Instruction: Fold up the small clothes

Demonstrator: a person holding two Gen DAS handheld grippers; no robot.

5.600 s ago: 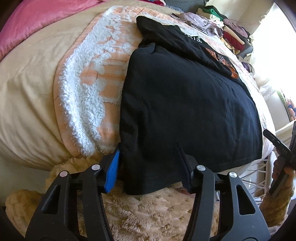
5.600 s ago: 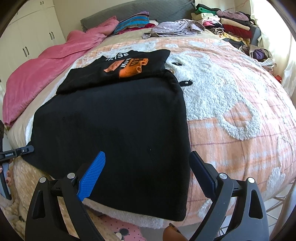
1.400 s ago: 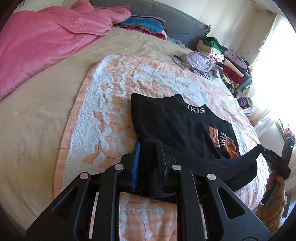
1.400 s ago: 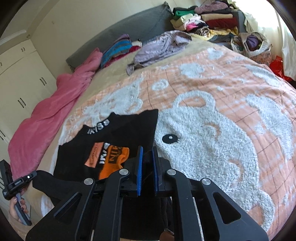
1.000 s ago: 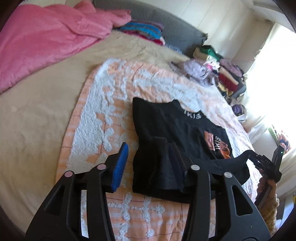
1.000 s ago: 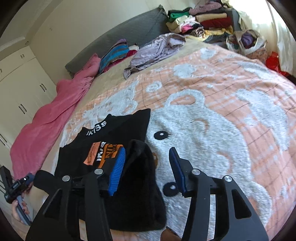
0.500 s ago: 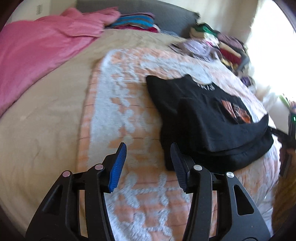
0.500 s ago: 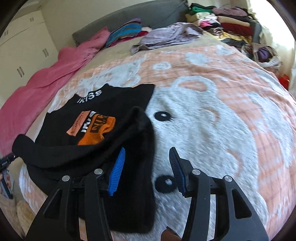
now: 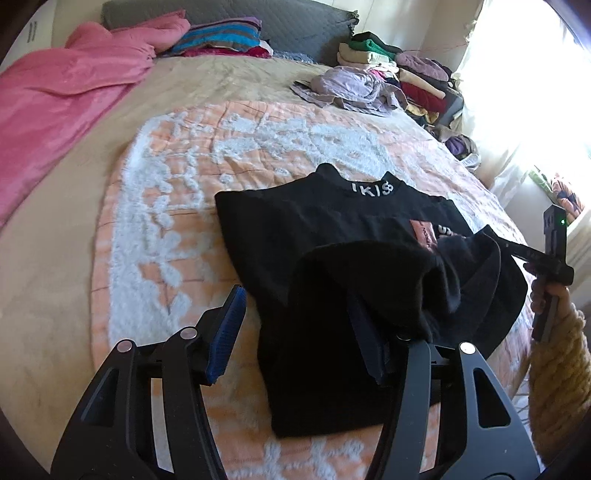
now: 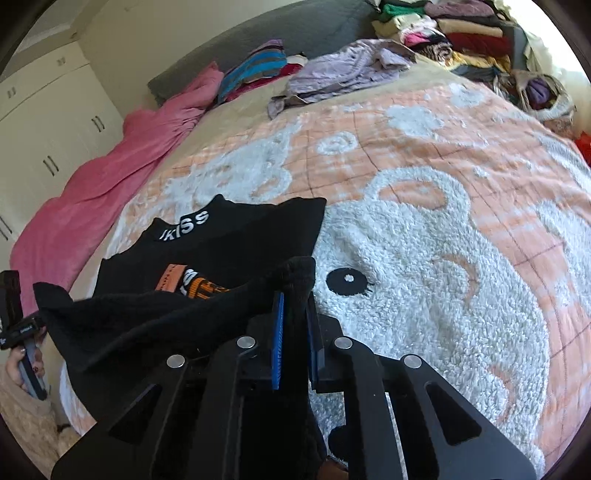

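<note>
A black T-shirt (image 9: pixel 325 229) with white collar lettering and an orange print lies on the peach and white blanket (image 9: pixel 177 206), its lower half folded up over the chest. My left gripper (image 9: pixel 295 332) is open, its right finger draped by the folded hem. My right gripper (image 10: pixel 295 332) is shut on the shirt's folded corner (image 10: pixel 295 273) and holds it lifted above the print; it also shows at the right of the left wrist view (image 9: pixel 543 258).
A pink duvet (image 9: pixel 55 99) lies at the left. Stacks of folded clothes (image 9: pixel 406 77) and a crumpled lilac garment (image 9: pixel 351 88) sit at the far side by the grey headboard (image 9: pixel 258 18). White wardrobe doors (image 10: pixel 48 122) stand at the left.
My right gripper has shut on the folded corner and lifted it. My left gripper stays open and has moved right, over the folded hem.
</note>
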